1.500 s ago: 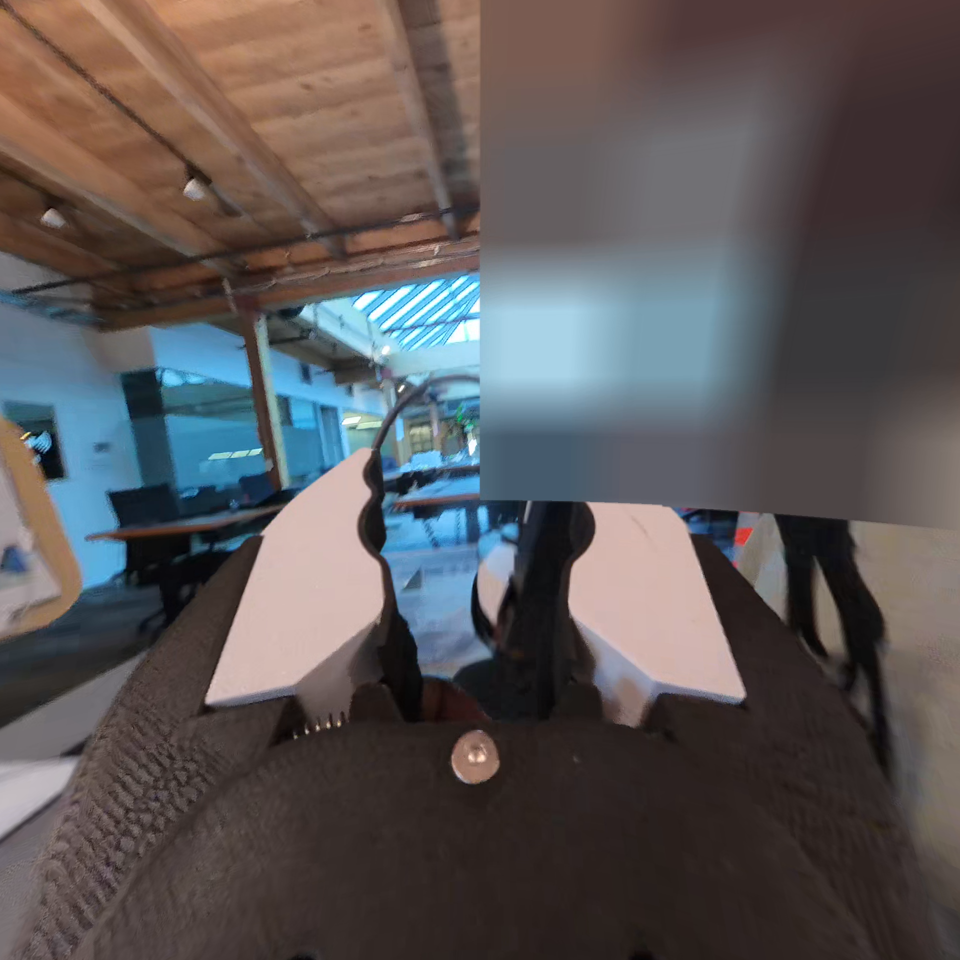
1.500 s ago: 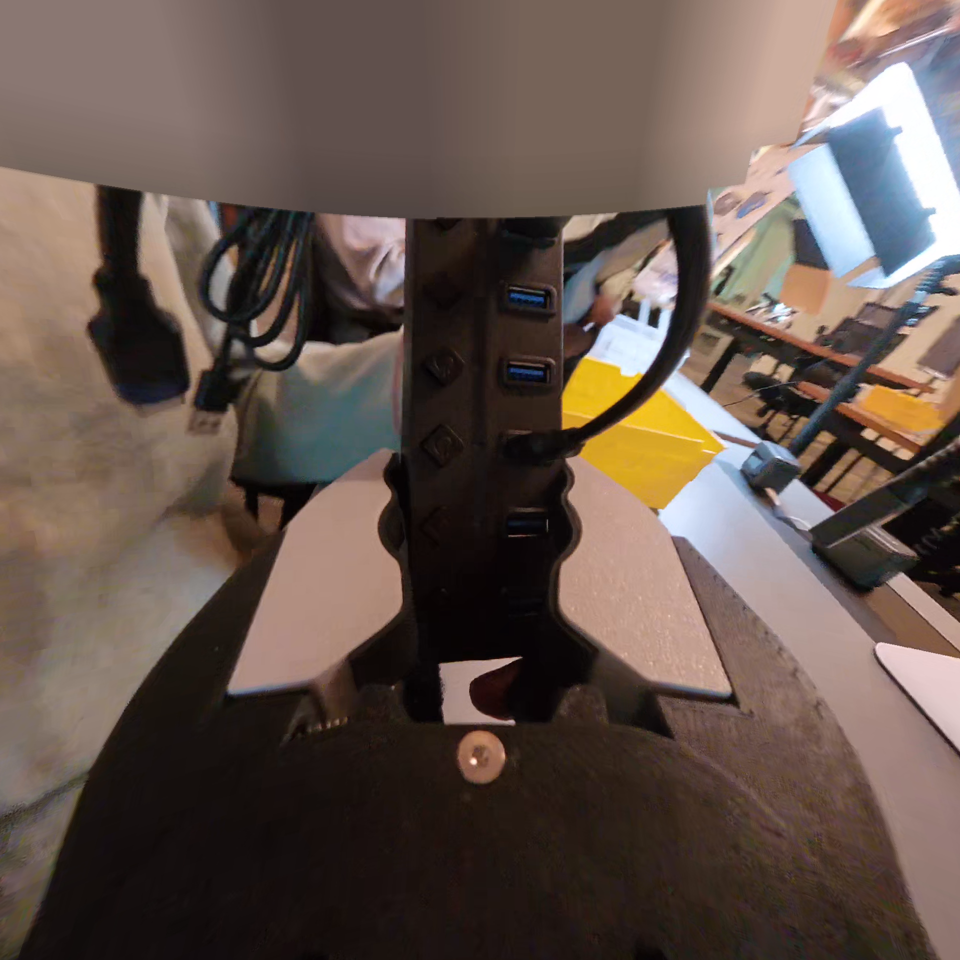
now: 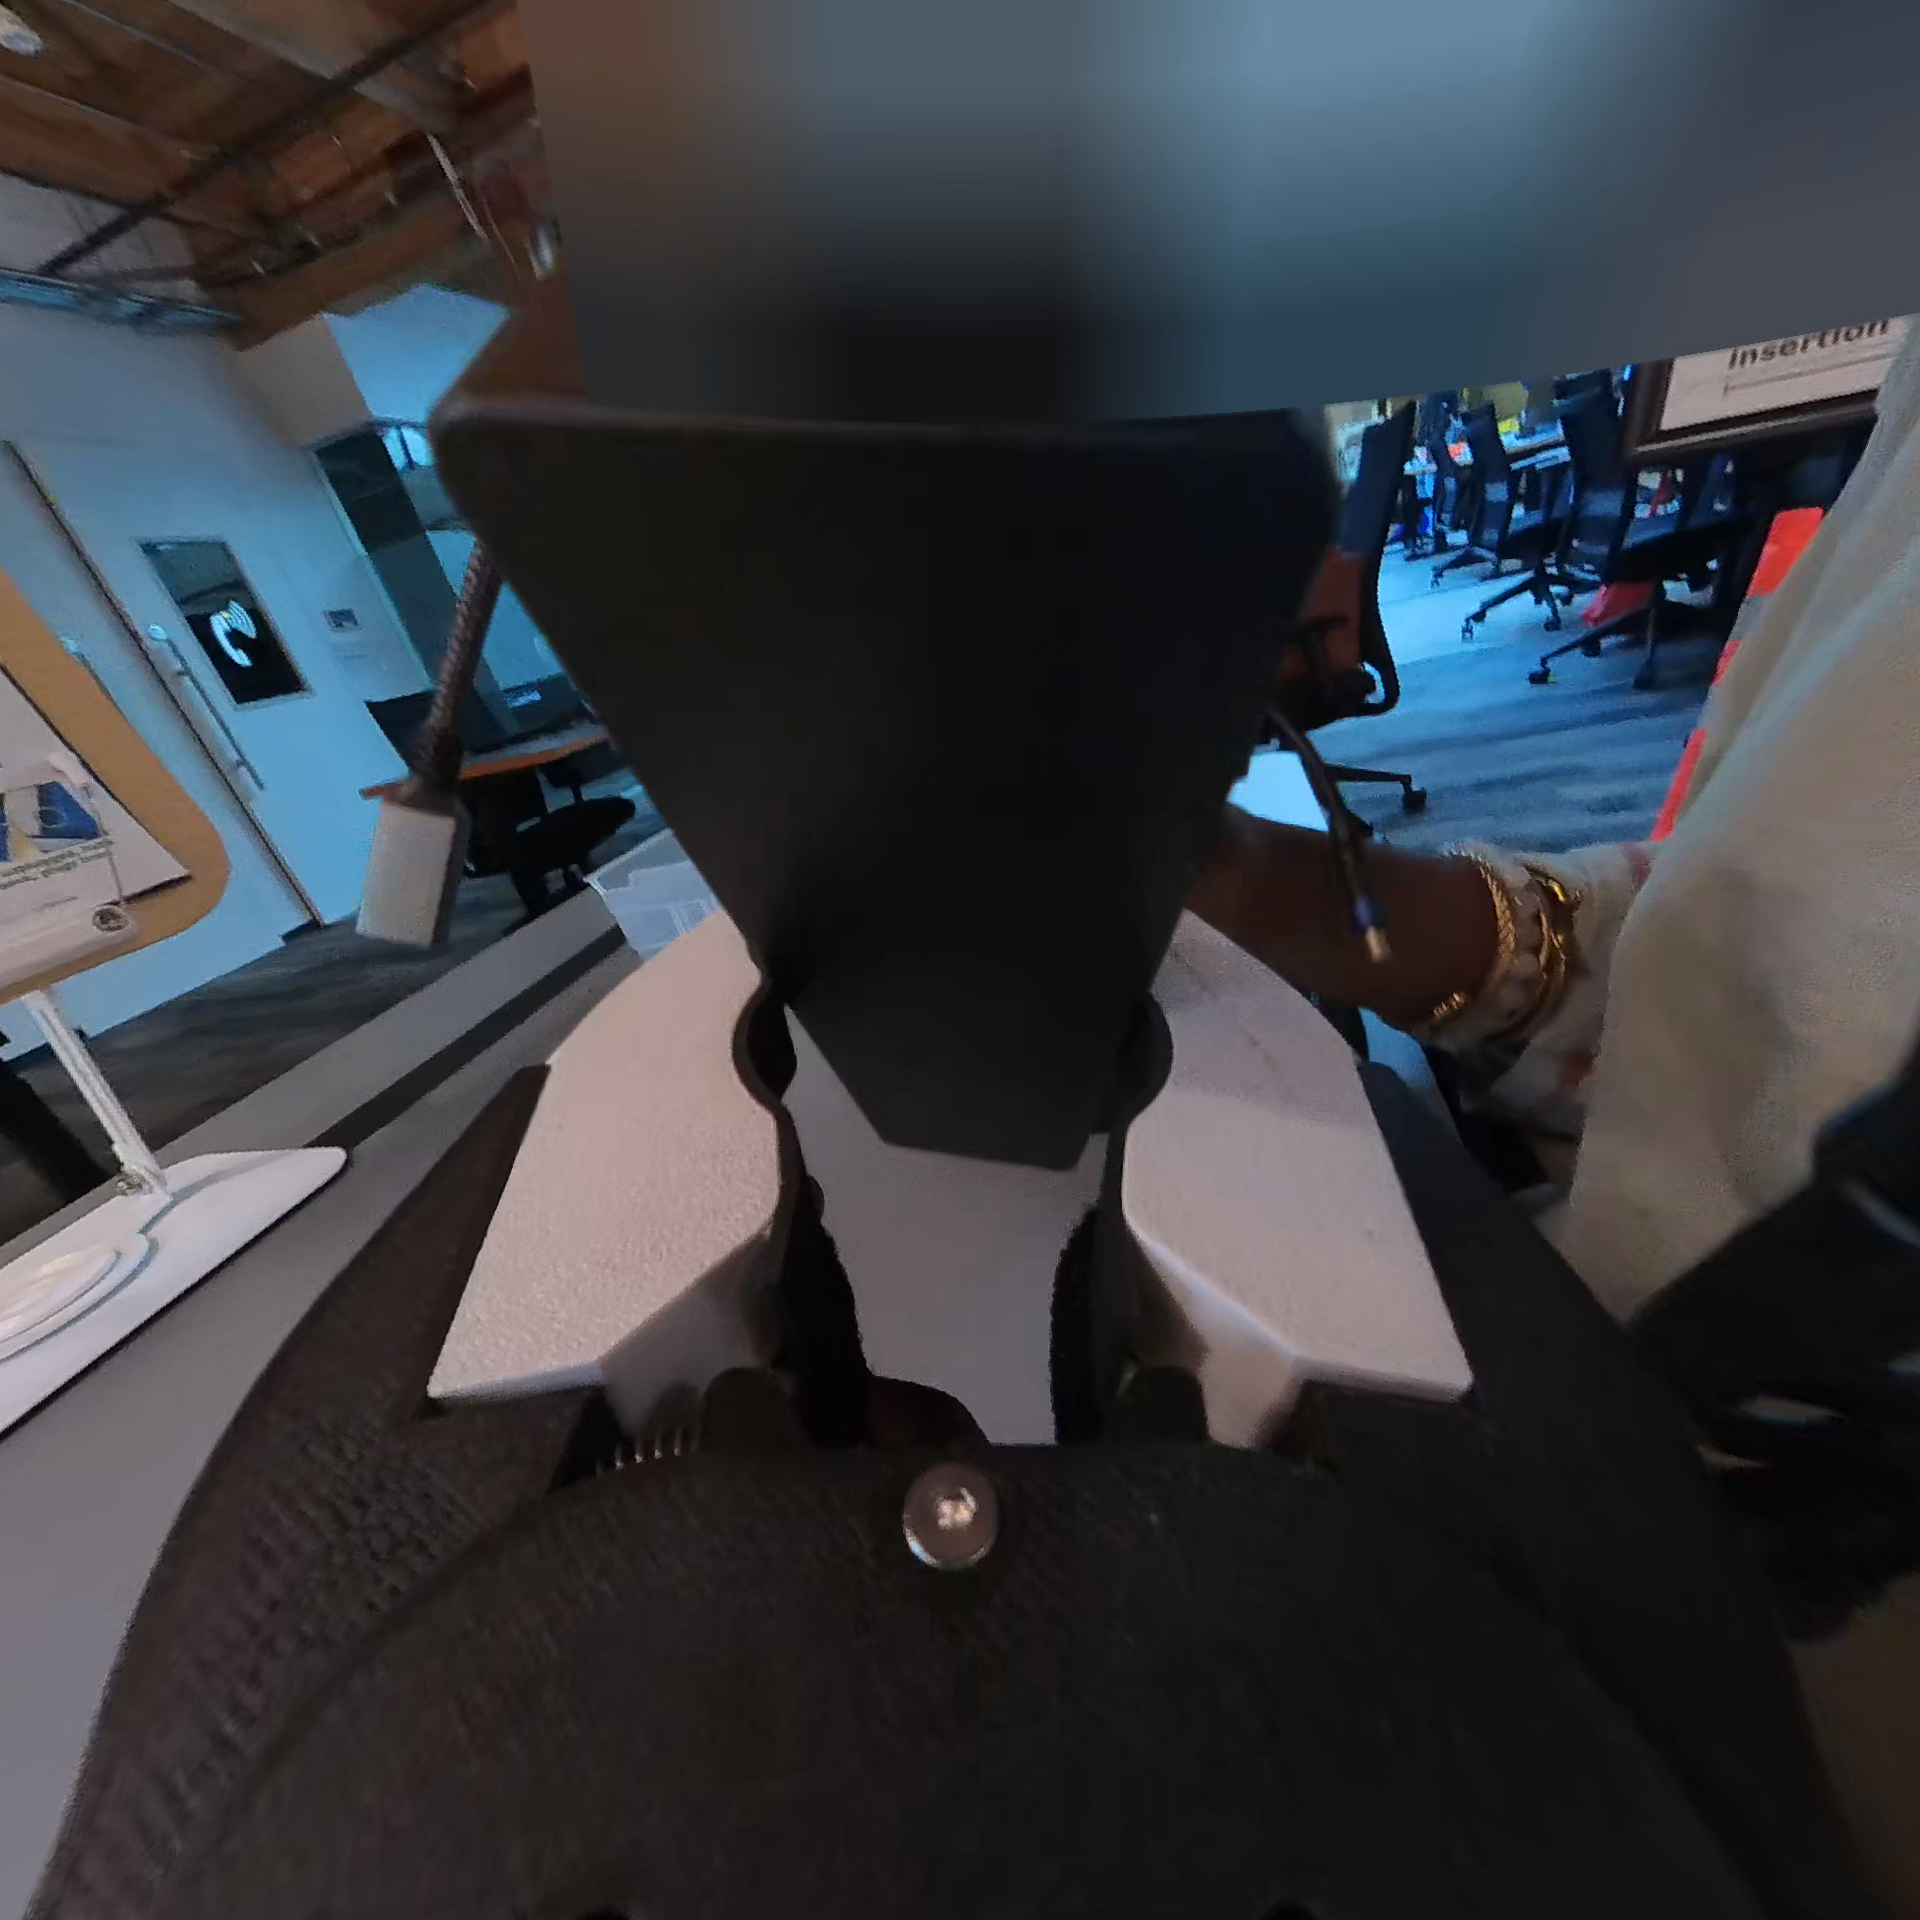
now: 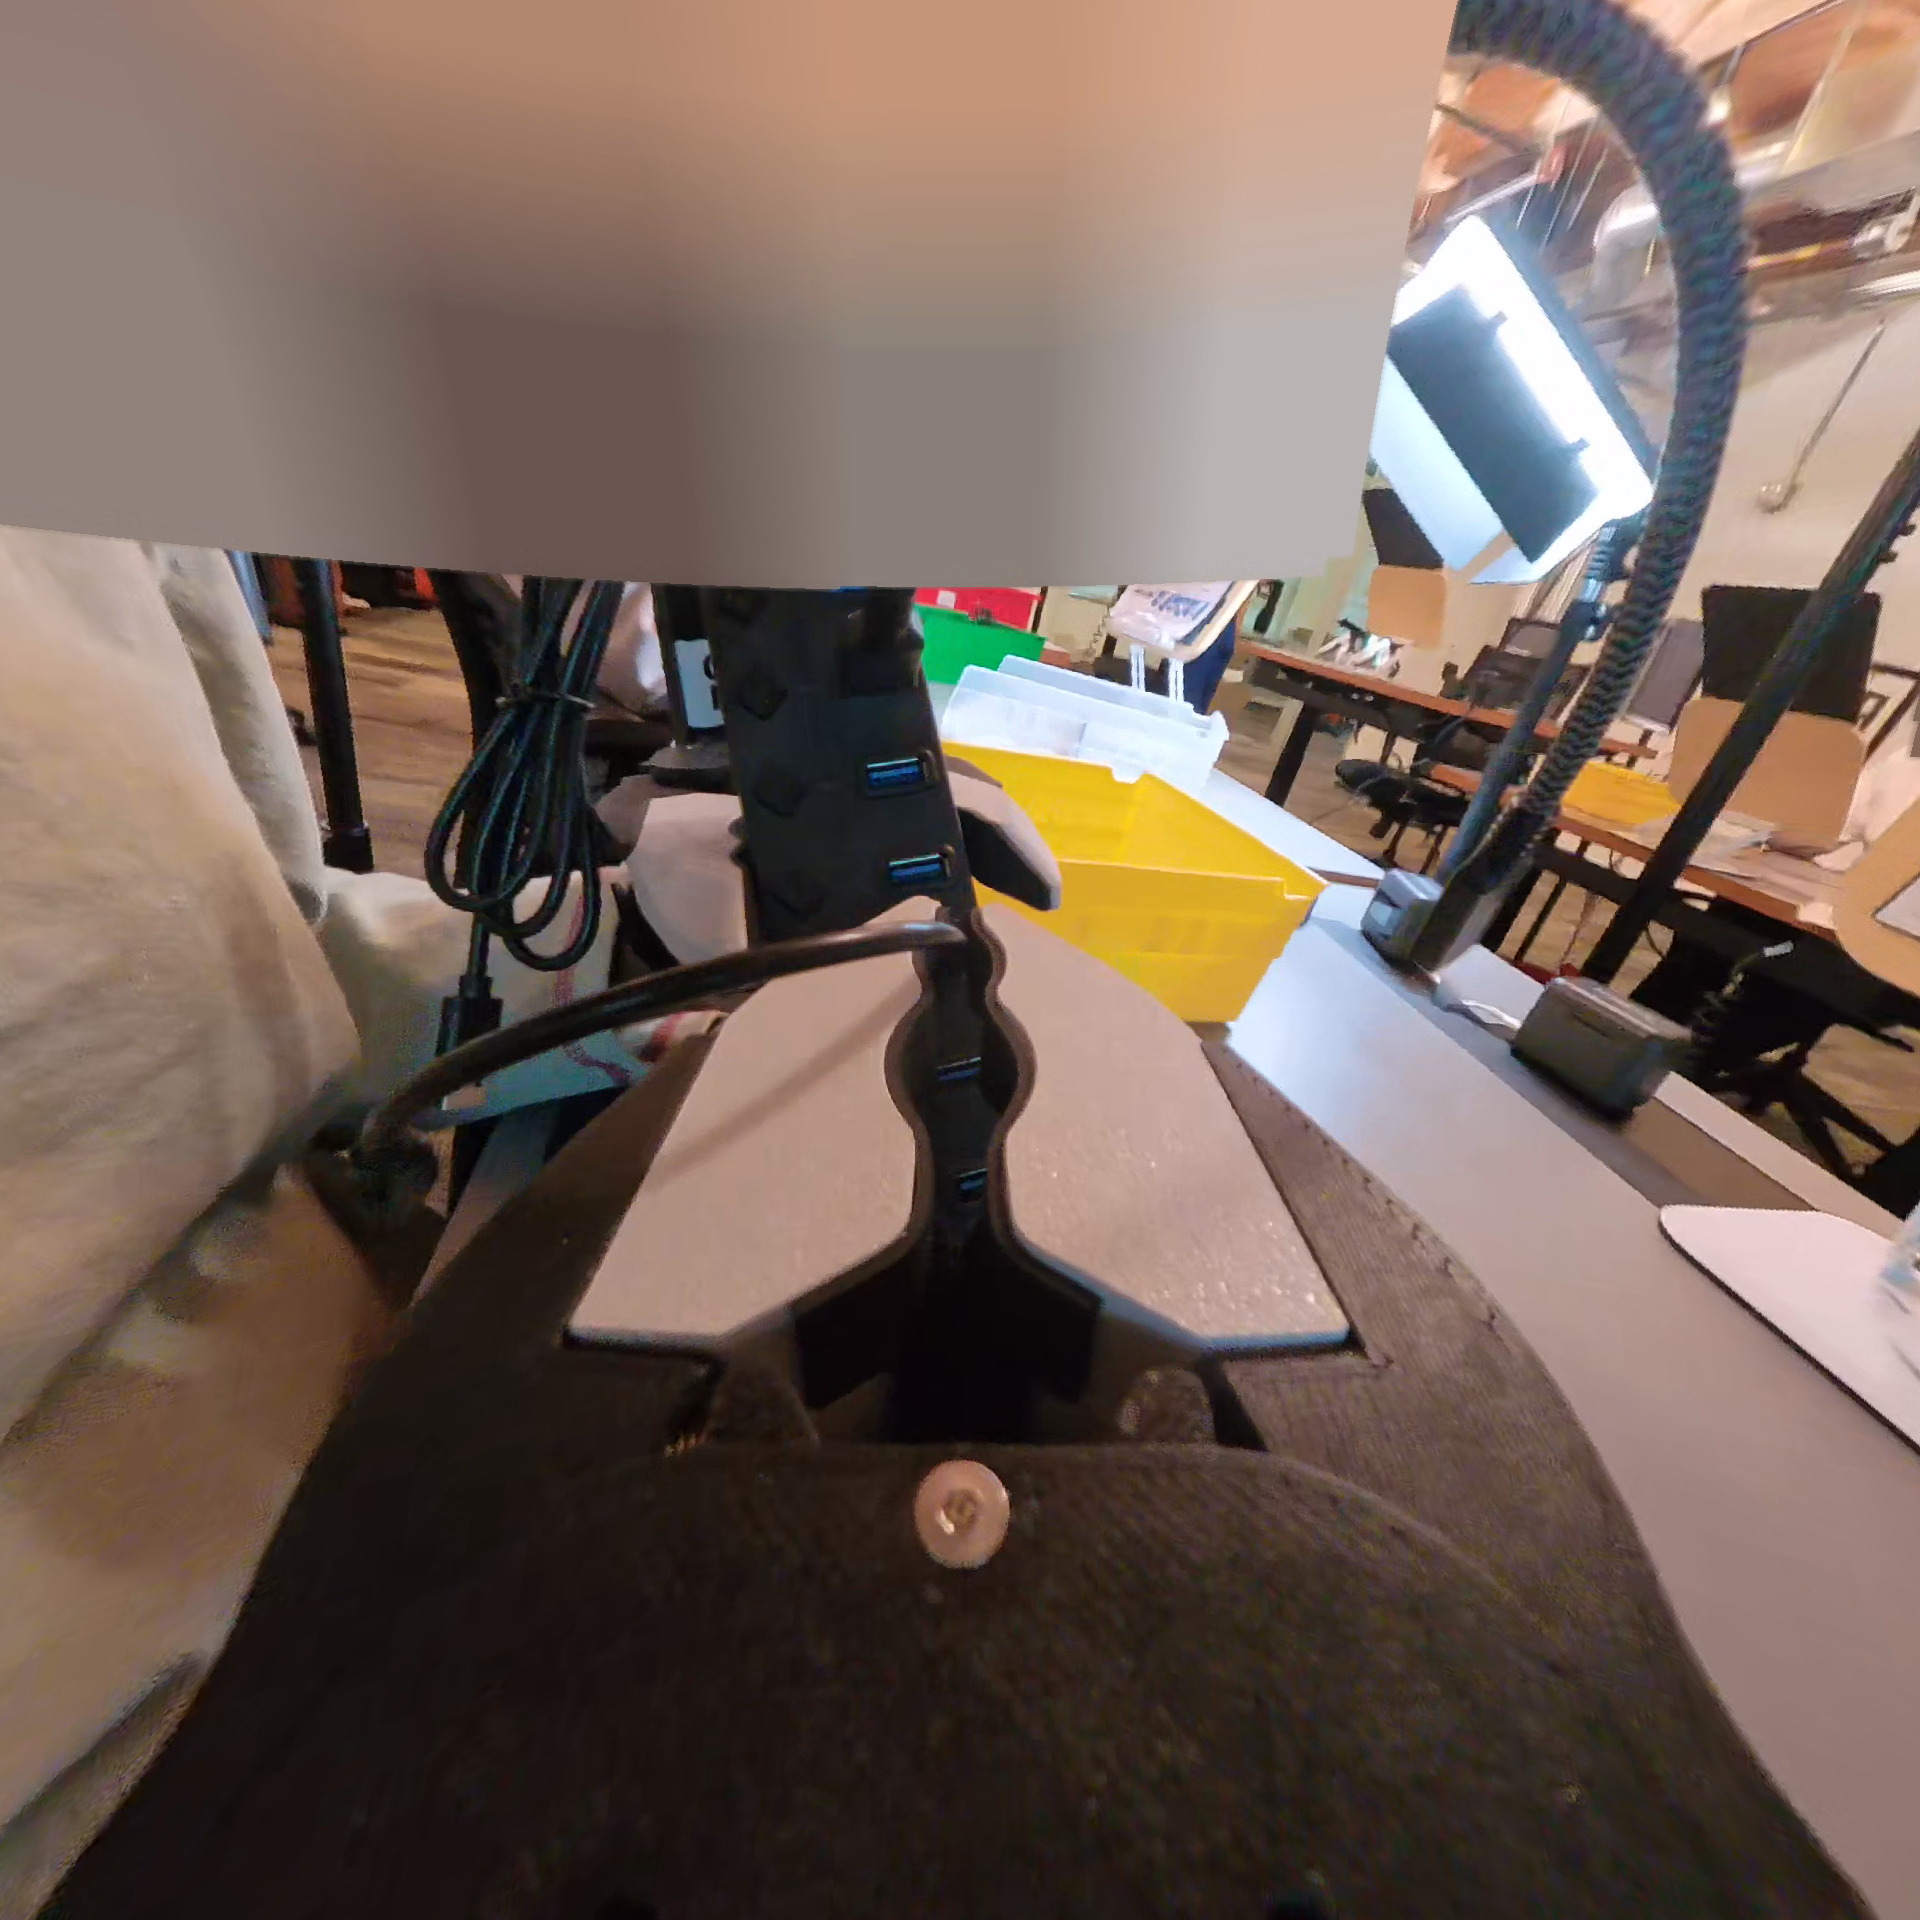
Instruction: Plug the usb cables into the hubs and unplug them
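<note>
We saw a wooden ceiling (image 3: 208, 135), white walls (image 3: 114, 457), black office chairs (image 3: 1558, 540) and wooden desks (image 4: 1455, 707).

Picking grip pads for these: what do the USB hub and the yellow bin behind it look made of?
The USB hub looks like matte black moulded plastic, with raised diamond studs and blue-lined ports. The yellow bin seems glossy, rigid plastic: even colour, soft sheen, moulded rim. Neither can be confirmed by look alone.
</note>
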### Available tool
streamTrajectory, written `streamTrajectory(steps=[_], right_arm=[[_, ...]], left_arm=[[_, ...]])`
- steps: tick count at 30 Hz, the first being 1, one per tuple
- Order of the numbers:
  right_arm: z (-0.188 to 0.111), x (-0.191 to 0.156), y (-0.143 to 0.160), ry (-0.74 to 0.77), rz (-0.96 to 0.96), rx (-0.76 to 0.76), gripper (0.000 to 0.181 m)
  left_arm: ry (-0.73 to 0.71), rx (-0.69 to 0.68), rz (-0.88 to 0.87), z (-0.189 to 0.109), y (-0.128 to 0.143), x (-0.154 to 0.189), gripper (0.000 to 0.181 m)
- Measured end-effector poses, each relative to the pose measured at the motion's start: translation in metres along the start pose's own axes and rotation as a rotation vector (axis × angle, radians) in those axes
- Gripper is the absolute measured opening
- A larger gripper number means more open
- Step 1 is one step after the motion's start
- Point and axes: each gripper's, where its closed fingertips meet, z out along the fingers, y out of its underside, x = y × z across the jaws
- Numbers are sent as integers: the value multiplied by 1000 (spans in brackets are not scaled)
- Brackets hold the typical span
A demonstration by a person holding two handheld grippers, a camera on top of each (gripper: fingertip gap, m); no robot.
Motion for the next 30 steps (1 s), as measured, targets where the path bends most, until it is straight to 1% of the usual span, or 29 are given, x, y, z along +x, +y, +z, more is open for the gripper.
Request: streamTrajectory(steps=[2,5,7,10,12,15,18,20,23,27,30], right_arm=[[-1,6,1,16,11,-23,2],[0,7,4,37,15,-37,2],[-2,2,5,6,-17,-56,3],[-6,1,2,-53,15,-65,2],[-4,4,4,-27,22,-82,2],[-3,6,5,20,-20,-89,3],[-8,5,5,5,-43,-100,3],[-9,6,3,-10,-17,-87,2],[-7,6,4,-8,22,-66,2],[-2,-8,1,-87,82,-18,3],[1,-10,1,-101,122,3,3]], left_arm=[[-25,-46,5,3,7,-4,61],[-50,-48,-3,2,10,-8,61],[-18,-66,-8,1,12,-4,61],[44,-147,-2,2,22,5,60],[16,-170,6,2,27,1,60],[-46,-196,16,0,31,-9,60],[-42,-212,19,3,31,-7,58],[-13,-191,4,5,31,-3,56],[16,-154,-66,4,31,-1,57],[73,11,-103,1,12,5,64],[70,69,-76,-2,6,6,63]])
